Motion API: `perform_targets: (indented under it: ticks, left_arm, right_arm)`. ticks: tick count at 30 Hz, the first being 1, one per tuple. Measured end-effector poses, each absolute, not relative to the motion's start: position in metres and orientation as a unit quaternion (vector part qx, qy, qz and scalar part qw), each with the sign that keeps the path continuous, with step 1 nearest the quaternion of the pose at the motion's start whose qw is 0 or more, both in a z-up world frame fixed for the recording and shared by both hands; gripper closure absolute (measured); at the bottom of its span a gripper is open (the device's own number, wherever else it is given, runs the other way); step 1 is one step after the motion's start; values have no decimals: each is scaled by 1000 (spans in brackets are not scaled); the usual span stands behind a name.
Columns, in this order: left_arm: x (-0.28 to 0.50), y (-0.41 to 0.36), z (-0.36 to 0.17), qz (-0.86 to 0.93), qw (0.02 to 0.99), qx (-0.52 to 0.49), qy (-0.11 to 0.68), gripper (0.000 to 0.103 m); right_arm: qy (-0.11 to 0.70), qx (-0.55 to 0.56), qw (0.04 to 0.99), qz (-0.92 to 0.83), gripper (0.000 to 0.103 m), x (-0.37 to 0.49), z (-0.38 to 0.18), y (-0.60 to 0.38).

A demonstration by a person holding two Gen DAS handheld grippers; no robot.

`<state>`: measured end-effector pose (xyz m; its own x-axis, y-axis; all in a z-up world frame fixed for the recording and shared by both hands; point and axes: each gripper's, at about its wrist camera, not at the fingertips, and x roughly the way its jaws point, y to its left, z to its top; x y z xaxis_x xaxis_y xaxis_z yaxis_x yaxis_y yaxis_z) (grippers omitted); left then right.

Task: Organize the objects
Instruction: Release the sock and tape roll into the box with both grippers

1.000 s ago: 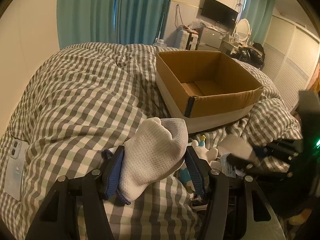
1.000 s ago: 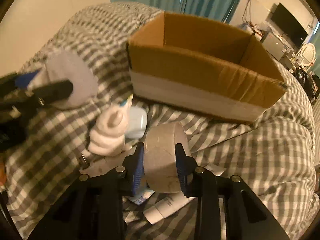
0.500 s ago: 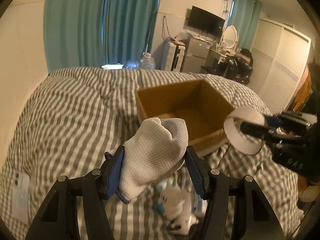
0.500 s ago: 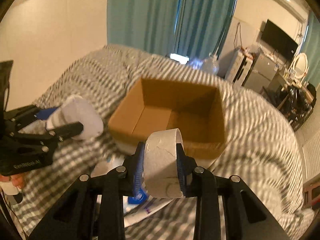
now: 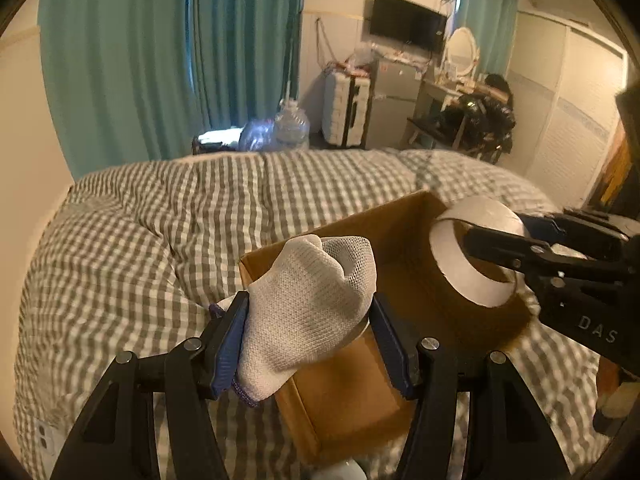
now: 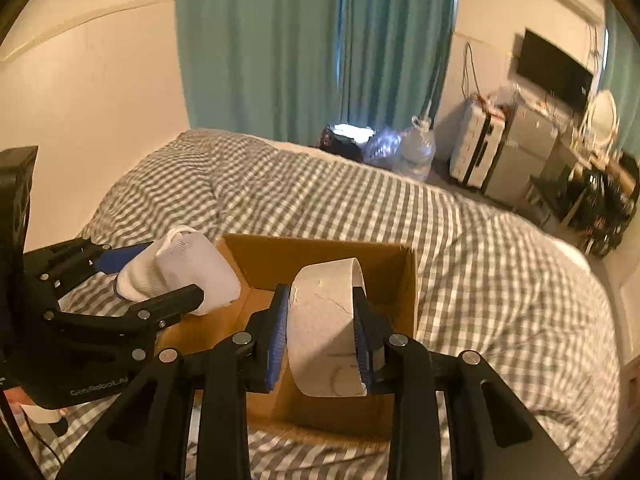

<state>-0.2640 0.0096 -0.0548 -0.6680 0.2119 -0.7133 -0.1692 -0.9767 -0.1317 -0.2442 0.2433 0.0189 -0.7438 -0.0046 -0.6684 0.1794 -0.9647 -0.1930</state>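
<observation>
My left gripper [image 5: 310,316] is shut on a white knitted sock [image 5: 308,304] and holds it above the near left corner of an open cardboard box [image 5: 352,404]. My right gripper [image 6: 320,320] is shut on a white tape roll [image 6: 326,332] and holds it above the box [image 6: 320,256]. The right gripper with the roll [image 5: 472,260] shows at the right of the left wrist view. The left gripper with the sock [image 6: 180,268] shows at the left of the right wrist view. The box floor that shows is bare.
The box sits on a bed with a grey checked duvet [image 5: 140,240]. A phone [image 5: 44,440] lies at the bed's left edge. Teal curtains [image 6: 312,40], water bottles [image 6: 416,148], a suitcase and a dresser stand beyond the bed.
Both grippers rose off the duvet with their loads and moved forward over the box. The small items on the bed dropped out of view.
</observation>
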Motion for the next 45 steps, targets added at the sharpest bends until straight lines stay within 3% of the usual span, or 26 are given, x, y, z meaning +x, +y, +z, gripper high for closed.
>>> perform_targets:
  ticks: [9,16,19,20,21,23,33,45]
  left_arm:
    - [-284,22,-87,903,114,-413,-33,42]
    - [-288,29,-98,899,130,-418,-21,41]
    - [-282,31,-97,895,140,-423,-22,36]
    - [-280,31,-96,894,142,-424,-22,32]
    - [-275,31,-91,895,145,-422,-21,24]
    - [-268,29,-81,897,154,-414,-25,17]
    - [-226,11,-23,919,132,-372,-13,5]
    - [-162,-28,27,939,85,-332,-15,1]
  right_arm:
    - [122,383,57,-914,74,-271,-34,263]
    - [128,376,54,-916,74,-265,-33,268]
    - [126,372,55,-918,73,-257,-25,269]
    - [125,367,53,-920,66,-252,-20,268]
    - [124,362,50,-922,51,-247,-15,267]
    - [125,348,42,-928,35,-235,-5,263]
    - [136,298,11,-945,28,-175,61,243]
    - [149,272,-26,-950,19,-102,96,222]
